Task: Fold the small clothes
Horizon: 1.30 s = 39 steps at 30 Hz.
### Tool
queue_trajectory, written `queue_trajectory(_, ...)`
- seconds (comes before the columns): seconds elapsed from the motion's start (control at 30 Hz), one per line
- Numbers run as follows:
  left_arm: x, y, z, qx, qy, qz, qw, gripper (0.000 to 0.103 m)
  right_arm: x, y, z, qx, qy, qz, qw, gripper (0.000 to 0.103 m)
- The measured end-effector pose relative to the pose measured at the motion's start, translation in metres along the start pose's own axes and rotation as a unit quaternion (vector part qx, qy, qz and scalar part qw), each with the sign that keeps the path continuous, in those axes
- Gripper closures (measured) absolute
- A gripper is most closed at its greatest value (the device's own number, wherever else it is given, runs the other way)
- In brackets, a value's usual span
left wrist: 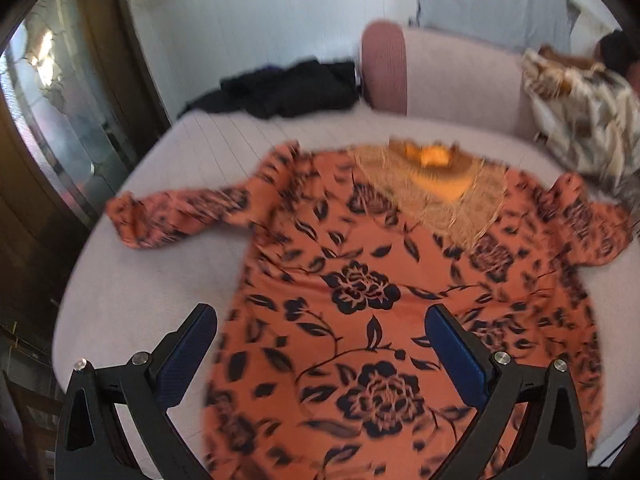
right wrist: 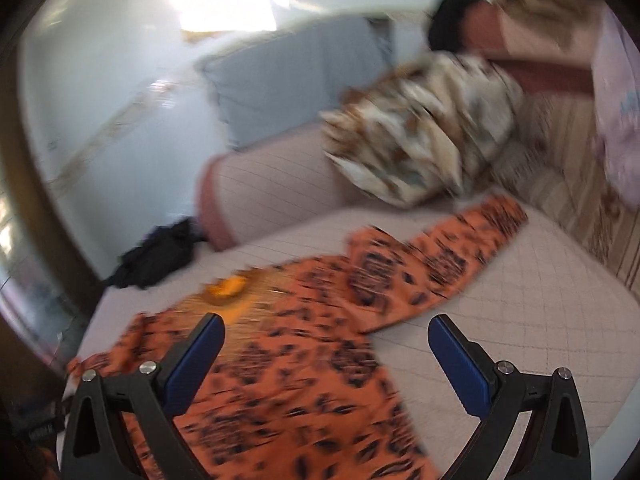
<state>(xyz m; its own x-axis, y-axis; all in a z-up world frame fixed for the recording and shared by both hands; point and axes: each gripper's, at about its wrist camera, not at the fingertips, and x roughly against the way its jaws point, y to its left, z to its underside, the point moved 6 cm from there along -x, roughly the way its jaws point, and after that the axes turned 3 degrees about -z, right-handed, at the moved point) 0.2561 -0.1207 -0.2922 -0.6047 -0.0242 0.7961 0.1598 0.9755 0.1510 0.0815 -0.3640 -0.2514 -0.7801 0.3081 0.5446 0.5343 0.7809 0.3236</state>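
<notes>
An orange top with a black flower print (left wrist: 360, 280) lies spread flat on a pale quilted bed (left wrist: 160, 280), neckline away from me, both sleeves out to the sides. My left gripper (left wrist: 320, 324) is open and empty, hovering over the lower middle of the top. In the right wrist view the same top (right wrist: 300, 380) lies below, its right sleeve (right wrist: 432, 268) stretched toward the far right. My right gripper (right wrist: 326, 340) is open and empty above the top's right side. Both views are blurred.
A dark heap of clothes (left wrist: 288, 88) lies at the bed's far left. A pink bolster (left wrist: 386, 68) and a brown-and-cream patterned cloth (left wrist: 588, 120) lie at the far side. A person (right wrist: 520, 32) lies at the far right. A dark wooden door frame (left wrist: 36, 200) stands left.
</notes>
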Motion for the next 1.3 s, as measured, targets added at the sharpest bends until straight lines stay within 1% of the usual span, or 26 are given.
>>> queue_trajectory(0.07, -0.031, -0.014, 0.001, -0.004, 0.012, -0.004, 0.9999, 0.0, -0.043, -0.062, -0.001, -0.079, 0.029, 0.018, 0.996, 0.0)
queue_trajectory(0.1, -0.045, -0.022, -0.002, -0.004, 0.017, -0.002, 0.9998, 0.0, -0.059, -0.094, 0.004, -0.133, 0.047, 0.022, 0.99, 0.0)
queue_trajectory(0.13, -0.055, -0.027, -0.005, -0.003, 0.019, 0.0, 0.9998, 0.0, -0.071, -0.124, 0.004, -0.187, 0.053, 0.017, 0.981, 0.0)
queue_trajectory(0.17, -0.064, -0.031, -0.008, 0.0, 0.021, 0.002, 0.9998, 0.0, -0.077, -0.155, -0.002, -0.233, 0.044, 0.009, 0.971, 0.0)
queue_trajectory(0.23, -0.08, -0.039, -0.013, 0.004, 0.025, 0.015, 0.9996, 0.0, -0.092, -0.206, -0.012, -0.326, 0.015, -0.022, 0.945, 0.0)
queue_trajectory(0.27, -0.085, -0.04, -0.014, 0.005, 0.023, 0.022, 0.9995, 0.0, -0.096, -0.23, -0.014, -0.358, 0.005, -0.023, 0.933, 0.001)
queue_trajectory(0.33, -0.092, -0.042, -0.015, -0.005, 0.005, 0.017, 0.9998, 0.0, -0.113, -0.263, -0.018, -0.409, -0.021, -0.04, 0.911, 0.006)
queue_trajectory(0.4, -0.097, -0.044, -0.015, -0.022, -0.007, 0.01, 0.9997, 0.0, -0.132, -0.282, -0.025, -0.433, -0.033, -0.057, 0.899, 0.018)
queue_trajectory(0.43, -0.096, -0.044, -0.015, -0.022, -0.009, 0.014, 0.9996, 0.0, -0.143, -0.288, -0.029, -0.442, -0.032, -0.056, 0.895, 0.019)
queue_trajectory(0.5, -0.094, -0.045, -0.019, -0.019, -0.021, 0.022, 0.9994, 0.0, -0.16, -0.295, -0.043, -0.434, -0.024, -0.037, 0.9, 0.021)
queue_trajectory(0.53, -0.092, -0.047, -0.021, -0.018, -0.027, 0.02, 0.9993, 0.0, -0.165, -0.296, -0.05, -0.423, -0.02, -0.023, 0.906, 0.022)
queue_trajectory(0.63, -0.094, -0.052, -0.024, -0.03, -0.038, 0.013, 0.9987, 0.0, -0.186, -0.301, -0.066, -0.403, -0.013, 0.013, 0.915, 0.022)
queue_trajectory(0.67, -0.094, -0.054, -0.024, -0.036, -0.041, 0.012, 0.9984, 0.0, -0.191, -0.302, -0.07, -0.392, -0.013, 0.025, 0.919, 0.024)
queue_trajectory(0.73, -0.092, -0.056, -0.024, -0.043, -0.046, 0.014, 0.9979, 0.0, -0.197, -0.303, -0.074, -0.367, -0.02, 0.056, 0.928, 0.038)
queue_trajectory(0.77, -0.092, -0.056, -0.024, -0.044, -0.048, 0.014, 0.9978, 0.0, -0.195, -0.306, -0.071, -0.358, -0.022, 0.072, 0.931, 0.057)
queue_trajectory(0.8, -0.091, -0.056, -0.026, -0.044, -0.05, 0.012, 0.9977, 0.0, -0.195, -0.309, -0.07, -0.355, -0.025, 0.081, 0.931, 0.081)
queue_trajectory(0.83, -0.091, -0.056, -0.027, -0.042, -0.053, 0.012, 0.9977, 0.0, -0.194, -0.312, -0.068, -0.362, -0.031, 0.074, 0.929, 0.087)
queue_trajectory(0.87, -0.09, -0.055, -0.029, -0.038, -0.056, 0.013, 0.9976, 0.0, -0.192, -0.314, -0.068, -0.379, -0.043, 0.05, 0.923, 0.093)
queue_trajectory(0.9, -0.087, -0.053, -0.032, -0.034, -0.06, 0.012, 0.9975, 0.0, -0.188, -0.313, -0.072, -0.394, -0.059, 0.021, 0.917, 0.094)
queue_trajectory(0.93, -0.085, -0.051, -0.035, -0.031, -0.063, 0.011, 0.9975, 0.0, -0.181, -0.306, -0.079, -0.394, -0.075, -0.002, 0.916, 0.094)
queue_trajectory(1.0, -0.078, -0.043, -0.041, -0.019, -0.072, 0.011, 0.9971, 0.0, -0.162, -0.277, -0.102, -0.358, -0.098, -0.032, 0.928, 0.094)
queue_trajectory(1.07, -0.071, -0.03, -0.047, -0.002, -0.081, 0.007, 0.9967, 0.0, -0.143, -0.234, -0.125, -0.325, -0.111, -0.081, 0.936, 0.094)
queue_trajectory(1.13, -0.065, -0.013, -0.053, 0.019, -0.089, 0.001, 0.9958, 0.0, -0.122, -0.177, -0.143, -0.283, -0.117, -0.142, 0.941, 0.094)
queue_trajectory(1.2, -0.061, 0.006, -0.059, 0.039, -0.094, -0.014, 0.9947, 0.0, -0.098, -0.106, -0.151, -0.215, -0.117, -0.182, 0.952, 0.094)
queue_trajectory(1.27, -0.059, 0.028, -0.063, 0.06, -0.094, -0.033, 0.9932, 0.0, -0.086, -0.036, -0.142, -0.15, -0.103, -0.217, 0.959, 0.094)
queue_trajectory(1.3, -0.059, 0.042, -0.064, 0.073, -0.09, -0.043, 0.9923, 0.0, -0.086, 0.0, -0.131, -0.121, -0.085, -0.233, 0.961, 0.094)
